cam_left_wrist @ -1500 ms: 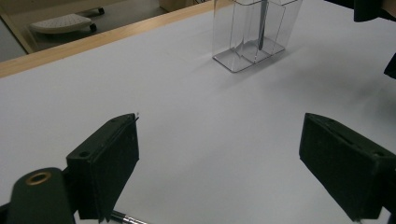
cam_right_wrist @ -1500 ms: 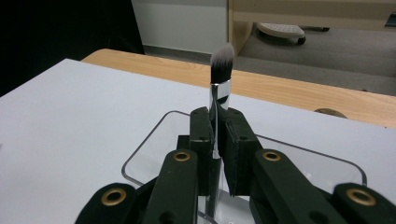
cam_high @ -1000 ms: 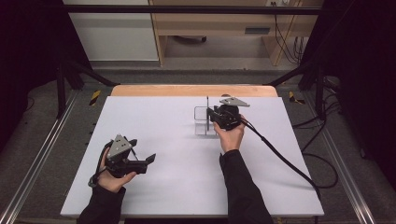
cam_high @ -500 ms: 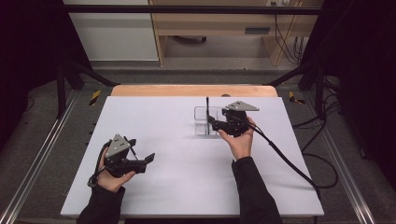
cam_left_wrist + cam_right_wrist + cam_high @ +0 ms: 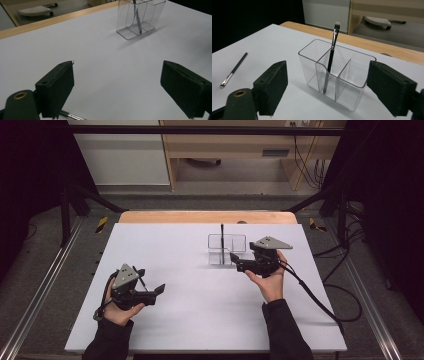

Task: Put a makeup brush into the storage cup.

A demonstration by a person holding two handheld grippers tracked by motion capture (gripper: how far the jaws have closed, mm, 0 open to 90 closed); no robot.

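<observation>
Nearest the person, the left gripper [image 5: 150,295] hovers low over the white table [image 5: 200,320] with its jaws spread wide and nothing between them, and a second brush [image 5: 71,116] lies flat on the sheet just beside and below its left jaw (in the right gripper view the same brush [image 5: 234,69] shows as a slim dark handle with a bright metal ferrule). That looks like the next thing to fetch, so I'd drop the jaws straight down astride the handle, close on the middle of it rather than the slick ferrule, and lift level so it doesn't pivot. Farther out, the right gripper [image 5: 239,265] sits just beside the clear organizer [image 5: 227,240], its jaws also wide apart and empty. The organizer [image 5: 337,75] is thin, glossy transparent plastic, rectangular with rounded corners and split by partitions into compartments; being light, it could slide if nudged, so any brush should go in from above. One brush [image 5: 331,56] stands in it already, leaning on a divider, black handle down and pale bristle tip up. Beyond runs the table's bare wooden edge [image 5: 200,216].
</observation>
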